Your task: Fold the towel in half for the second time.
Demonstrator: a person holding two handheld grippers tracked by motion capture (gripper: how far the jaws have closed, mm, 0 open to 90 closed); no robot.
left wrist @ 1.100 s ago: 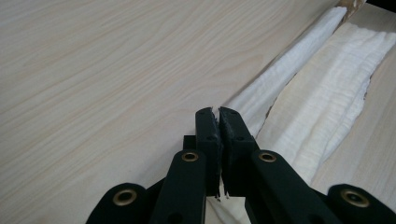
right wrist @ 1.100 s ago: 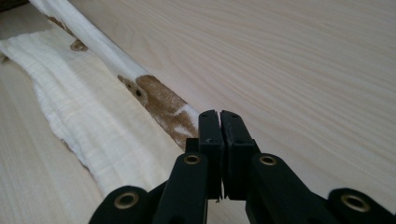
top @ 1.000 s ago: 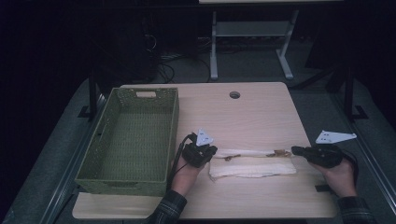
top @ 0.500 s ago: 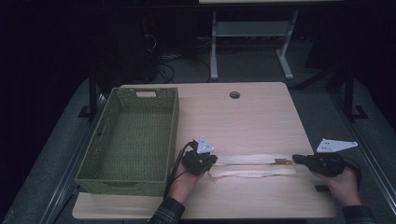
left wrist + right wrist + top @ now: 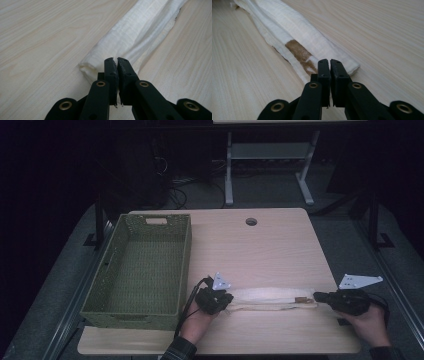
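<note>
Leftmost on the table sits a green basket, its long side running away from the person. Just right of its near corner, the left hand comes up from the bottom edge, forearm angled slightly inward, wrist low over the wood, with the left tongs pointing level toward the right. In the left gripper view those tongs have their jaws almost together, a thin slit between them, and the tips sit at the rolled end of the cloth; a sliver of white shows at the tips, but whether fabric is pinched I cannot tell. They have just been opening a little.

Between the two hands the cloth lies as a long, narrow white roll along the near part of the table, with a small brown patch near its right end.

Farther right, the right hand rests near the table's right edge, its tongs held level and pointing left at the cloth's end. In the right gripper view the tongs are likewise nearly together with a narrow gap, tips just at the cloth beside the brown patch, nothing visibly clamped. These jaws too have just been opening.
</note>
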